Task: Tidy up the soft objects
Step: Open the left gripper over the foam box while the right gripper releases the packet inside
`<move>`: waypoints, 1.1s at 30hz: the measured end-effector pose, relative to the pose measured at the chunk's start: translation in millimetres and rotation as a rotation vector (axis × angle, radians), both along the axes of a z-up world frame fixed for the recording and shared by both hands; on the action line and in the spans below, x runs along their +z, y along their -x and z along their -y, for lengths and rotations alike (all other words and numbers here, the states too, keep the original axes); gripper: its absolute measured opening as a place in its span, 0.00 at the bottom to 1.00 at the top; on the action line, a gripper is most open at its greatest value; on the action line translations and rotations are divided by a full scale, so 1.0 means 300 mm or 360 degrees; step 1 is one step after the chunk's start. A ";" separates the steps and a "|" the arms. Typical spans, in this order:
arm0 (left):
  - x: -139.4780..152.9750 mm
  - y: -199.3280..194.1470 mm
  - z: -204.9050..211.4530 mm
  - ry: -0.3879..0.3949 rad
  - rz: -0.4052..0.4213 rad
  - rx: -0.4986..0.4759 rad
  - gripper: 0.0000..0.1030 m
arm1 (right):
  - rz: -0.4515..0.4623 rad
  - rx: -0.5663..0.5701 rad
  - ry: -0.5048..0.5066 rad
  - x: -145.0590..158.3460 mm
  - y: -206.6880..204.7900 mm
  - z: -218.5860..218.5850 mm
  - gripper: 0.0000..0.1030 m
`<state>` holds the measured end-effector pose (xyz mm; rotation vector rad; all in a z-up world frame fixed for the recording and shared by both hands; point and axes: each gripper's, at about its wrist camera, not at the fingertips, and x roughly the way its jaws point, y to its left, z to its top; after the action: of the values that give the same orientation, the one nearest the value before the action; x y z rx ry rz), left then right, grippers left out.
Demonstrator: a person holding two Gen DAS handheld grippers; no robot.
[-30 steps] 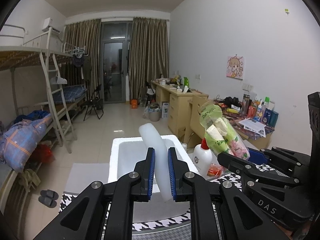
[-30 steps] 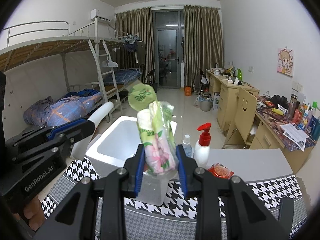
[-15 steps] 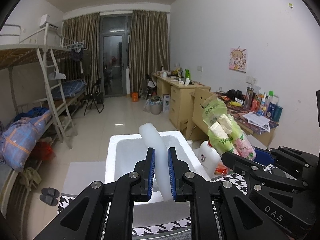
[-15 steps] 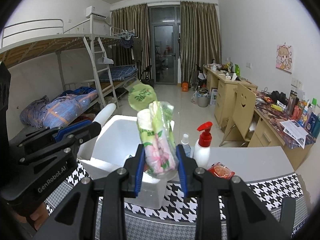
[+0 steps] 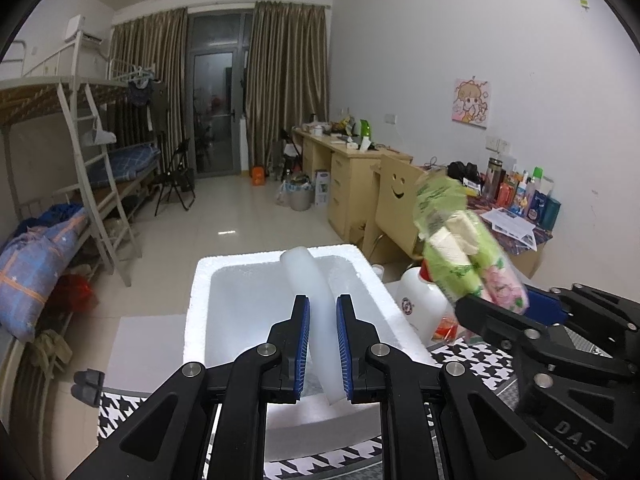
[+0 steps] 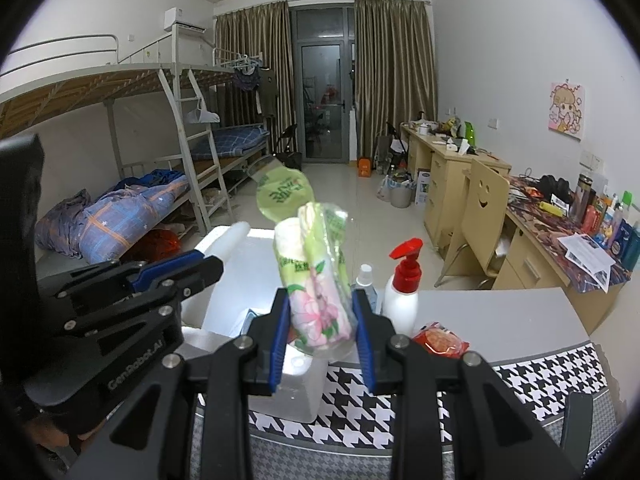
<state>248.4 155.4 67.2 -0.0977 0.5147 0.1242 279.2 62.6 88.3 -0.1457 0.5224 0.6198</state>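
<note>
White foam tube [image 5: 316, 304] clamped in left gripper [image 5: 322, 350] fingers, over open foam box [image 5: 224, 268]. Tissue pack bag [image 6: 316, 280] pinched by right gripper [image 6: 322, 346], above box's right rim, beside pump bottle [image 6: 402, 292]. Houndstooth worktop [image 6: 540, 372] right side free.

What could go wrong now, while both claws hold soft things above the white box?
1. The left claw pinches the white tube near one end, so it may bend or slip before it lies in the foam box.
2. The right claw holds the tissue bag close beside the left one; they may bump.
3. The pump bottle stands near and could be knocked over.
</note>
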 end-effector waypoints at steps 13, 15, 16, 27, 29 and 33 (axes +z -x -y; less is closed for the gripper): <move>-0.076 -0.074 -0.046 -0.0007 -0.0100 0.0045 0.34 | -0.0017 -0.0006 0.0021 -0.013 -0.024 -0.017 0.34; -0.078 -0.070 -0.056 -0.0002 -0.0102 0.0067 0.54 | -0.0019 -0.0013 0.0023 -0.014 -0.028 -0.018 0.34; -0.076 -0.064 -0.059 0.0000 -0.0091 0.0075 0.65 | -0.0022 -0.0015 0.0021 -0.014 -0.032 -0.019 0.34; -0.042 0.015 -0.113 -0.0045 0.0014 0.0241 0.99 | -0.0043 0.0026 0.0030 -0.019 -0.034 -0.047 0.34; -0.040 0.031 -0.127 -0.0046 0.0027 0.0275 0.99 | -0.0054 0.0038 0.0032 -0.021 -0.037 -0.055 0.34; -0.037 0.064 -0.148 -0.0044 0.0029 0.0307 0.99 | -0.0072 0.0061 0.0039 -0.026 -0.037 -0.075 0.34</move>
<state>229.1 199.8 55.9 -0.1215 0.4845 0.3188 290.4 85.0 80.6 -0.1653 0.5720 0.6553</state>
